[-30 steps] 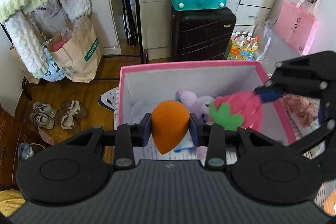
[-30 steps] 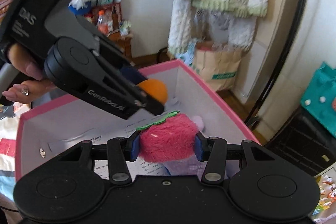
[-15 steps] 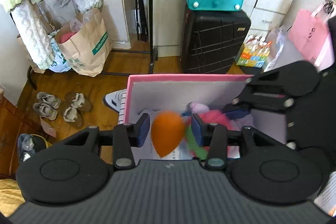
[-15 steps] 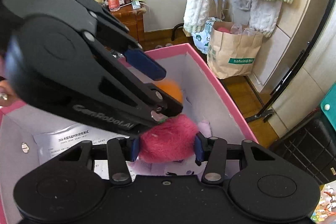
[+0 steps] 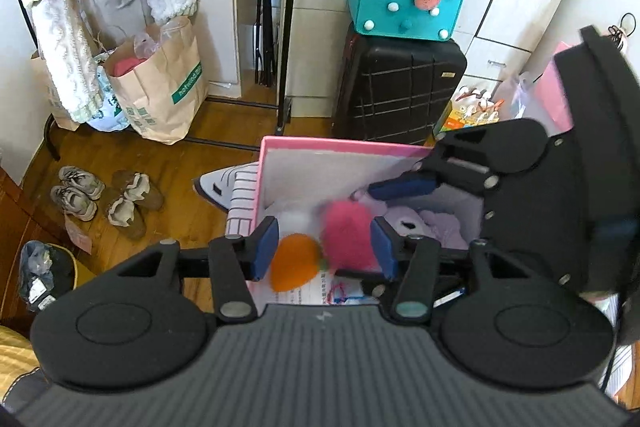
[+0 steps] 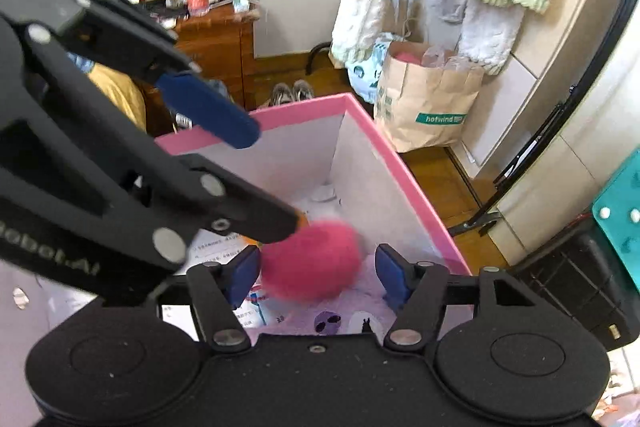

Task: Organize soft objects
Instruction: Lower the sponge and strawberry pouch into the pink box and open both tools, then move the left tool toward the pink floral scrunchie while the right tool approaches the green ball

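Inside one pink box [image 6: 408, 171], two released grippers, left gripper [image 5: 324, 247] and right gripper [image 6: 318, 273], just opening, flank one orange toy [image 5: 294, 261] and one pink toy [image 6: 312, 259].

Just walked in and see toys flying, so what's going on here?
A person with a gripper in each hand is dropping soft toys into the pink box. The left gripper has just been opening and the orange plush is loose between its pads. The right gripper has just been opening too, letting the pink fuzzy toy fall.

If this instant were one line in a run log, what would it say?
left gripper: opening, orange toy released | right gripper: opening, pink toy released | both over pink box
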Action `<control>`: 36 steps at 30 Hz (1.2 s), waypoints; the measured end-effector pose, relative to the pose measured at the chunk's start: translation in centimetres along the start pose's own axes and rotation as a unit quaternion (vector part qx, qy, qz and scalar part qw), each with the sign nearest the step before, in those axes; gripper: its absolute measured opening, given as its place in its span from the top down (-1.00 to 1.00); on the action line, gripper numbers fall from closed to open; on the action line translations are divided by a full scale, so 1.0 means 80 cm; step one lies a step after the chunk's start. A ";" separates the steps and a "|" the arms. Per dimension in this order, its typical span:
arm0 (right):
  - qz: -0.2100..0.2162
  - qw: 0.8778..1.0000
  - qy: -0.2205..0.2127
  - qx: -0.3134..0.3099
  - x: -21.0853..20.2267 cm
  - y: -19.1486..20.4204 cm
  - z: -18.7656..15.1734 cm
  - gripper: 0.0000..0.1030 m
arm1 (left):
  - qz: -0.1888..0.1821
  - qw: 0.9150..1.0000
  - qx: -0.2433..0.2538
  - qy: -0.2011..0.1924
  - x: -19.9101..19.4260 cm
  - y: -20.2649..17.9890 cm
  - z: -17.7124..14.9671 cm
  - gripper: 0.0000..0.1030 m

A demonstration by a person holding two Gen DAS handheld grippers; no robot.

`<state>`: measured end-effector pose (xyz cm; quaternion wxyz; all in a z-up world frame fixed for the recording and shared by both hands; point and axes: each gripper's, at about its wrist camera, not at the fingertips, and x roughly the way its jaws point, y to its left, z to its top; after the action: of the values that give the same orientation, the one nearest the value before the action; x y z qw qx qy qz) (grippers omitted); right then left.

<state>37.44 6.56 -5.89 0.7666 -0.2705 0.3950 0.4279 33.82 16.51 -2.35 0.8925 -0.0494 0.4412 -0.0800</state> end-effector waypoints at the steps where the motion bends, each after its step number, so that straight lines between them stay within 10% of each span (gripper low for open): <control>1: -0.001 1.000 -0.004 0.008 -0.005 -0.001 -0.001 -0.34 | 0.003 1.000 0.001 0.002 -0.002 0.000 0.000 0.00; 36: -0.023 0.992 -0.096 0.078 -0.261 0.119 -0.104 -0.34 | 0.039 0.996 0.081 0.010 -0.175 -0.064 -0.093 -0.26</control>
<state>19.29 -4.34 6.36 0.8292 -0.1764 0.3460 0.4020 19.05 13.98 4.86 0.8914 0.0415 0.4440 -0.0811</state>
